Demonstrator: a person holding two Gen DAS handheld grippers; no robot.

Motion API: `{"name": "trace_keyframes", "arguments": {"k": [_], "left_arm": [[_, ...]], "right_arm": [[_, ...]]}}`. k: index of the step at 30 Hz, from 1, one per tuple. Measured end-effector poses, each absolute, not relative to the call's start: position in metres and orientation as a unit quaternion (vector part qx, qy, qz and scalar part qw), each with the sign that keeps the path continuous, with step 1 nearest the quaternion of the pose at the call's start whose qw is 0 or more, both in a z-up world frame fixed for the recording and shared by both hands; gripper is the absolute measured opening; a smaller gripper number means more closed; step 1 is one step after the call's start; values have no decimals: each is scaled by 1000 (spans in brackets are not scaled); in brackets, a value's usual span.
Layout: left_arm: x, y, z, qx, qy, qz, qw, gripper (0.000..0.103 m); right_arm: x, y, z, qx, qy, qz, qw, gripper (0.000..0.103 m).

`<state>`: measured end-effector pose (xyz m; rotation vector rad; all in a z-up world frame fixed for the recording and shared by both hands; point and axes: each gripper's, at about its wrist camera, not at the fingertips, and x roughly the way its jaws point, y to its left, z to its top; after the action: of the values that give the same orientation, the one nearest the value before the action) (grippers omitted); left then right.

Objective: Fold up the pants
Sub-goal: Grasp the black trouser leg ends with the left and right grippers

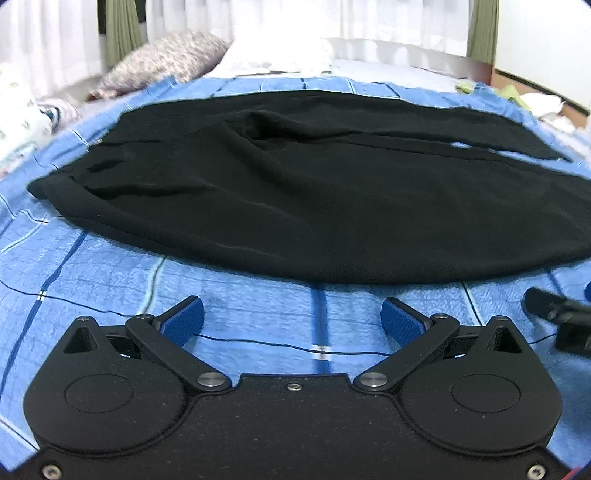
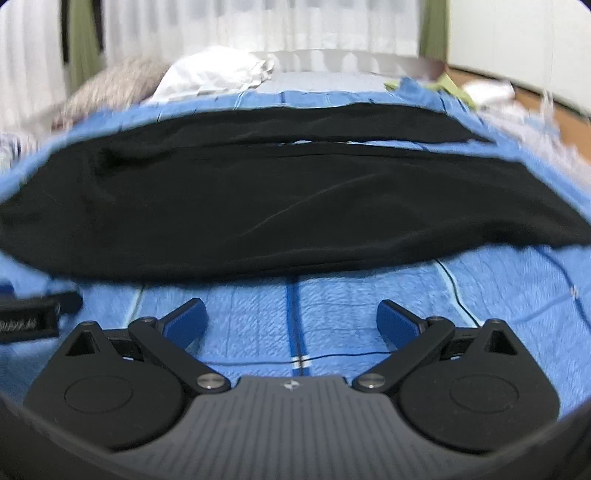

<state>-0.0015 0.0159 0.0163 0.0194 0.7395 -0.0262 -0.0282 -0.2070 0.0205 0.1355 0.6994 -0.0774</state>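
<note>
**Both grippers wait, pants not folded yet**

Left gripper (image 1: 292, 317) has its two blue fingers (image 1: 183, 318) spread wide, and nothing is between them. Right gripper (image 2: 290, 318) looks the same: fingers wide apart, holding nothing. Both hang low over the blue blanket (image 1: 258, 306), side by side. A bit of the right gripper shows at the right edge of the left view, and a bit of the left one shows at the left edge of the right view.

Just ahead of both grippers lie the black pants (image 1: 314, 206). They are spread out flat and sideways on the blanket. The near edge of the pants (image 2: 295, 266) is just in front of the fingers but not touching them. From the right gripper, two legs (image 2: 332, 129) can be seen, one behind the other, with a thin strip of blanket between them. So the legs look like they still lie next to each other, not on top of each other. The cloth has a few soft bumps and wrinkles near the middle.

I think the job is only at its start. No fold seems to be made. Still to do: grab the near edge, bring one leg over the other, then fold the long shape shorter.

Far behind the pants are pillows (image 1: 173, 59) and a white curtain (image 2: 258, 22). A thin black wire (image 1: 280, 345) lies on the blanket right under the fingers.
</note>
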Motion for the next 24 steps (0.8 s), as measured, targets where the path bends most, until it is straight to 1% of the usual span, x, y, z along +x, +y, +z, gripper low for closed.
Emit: {"name": "trace_keyframes", "arguments": {"k": [4, 6, 7, 9, 12, 15, 17, 19, 23, 24], "left_arm": [[6, 74, 36, -22, 337, 15, 941, 103], [19, 111, 44, -38, 336, 65, 939, 103], [26, 128, 48, -45, 332, 88, 938, 103], [42, 164, 53, -59, 318, 128, 938, 103], [67, 205, 52, -90, 315, 155, 932, 103], [91, 243, 38, -149, 330, 161, 918, 103], [103, 260, 23, -178, 343, 177, 905, 103], [111, 269, 18, -166, 326, 192, 911, 103], [135, 272, 12, -157, 333, 205, 907, 103], [140, 274, 11, -158, 334, 207, 906, 103]], "right_arm": [[-30, -262, 31, 160, 327, -67, 929, 103], [-28, -292, 34, 179, 325, -101, 923, 103], [-27, -308, 36, 186, 323, -121, 920, 101], [-27, -338, 39, 199, 312, -163, 915, 94], [-29, -378, 37, 219, 301, -222, 901, 93], [-33, -410, 33, 237, 293, -253, 891, 92], [-31, -422, 33, 237, 286, -267, 889, 92], [-22, -431, 33, 235, 286, -277, 887, 91], [4, -452, 28, 233, 309, -247, 889, 86], [12, -452, 29, 221, 316, -245, 890, 82]]}}
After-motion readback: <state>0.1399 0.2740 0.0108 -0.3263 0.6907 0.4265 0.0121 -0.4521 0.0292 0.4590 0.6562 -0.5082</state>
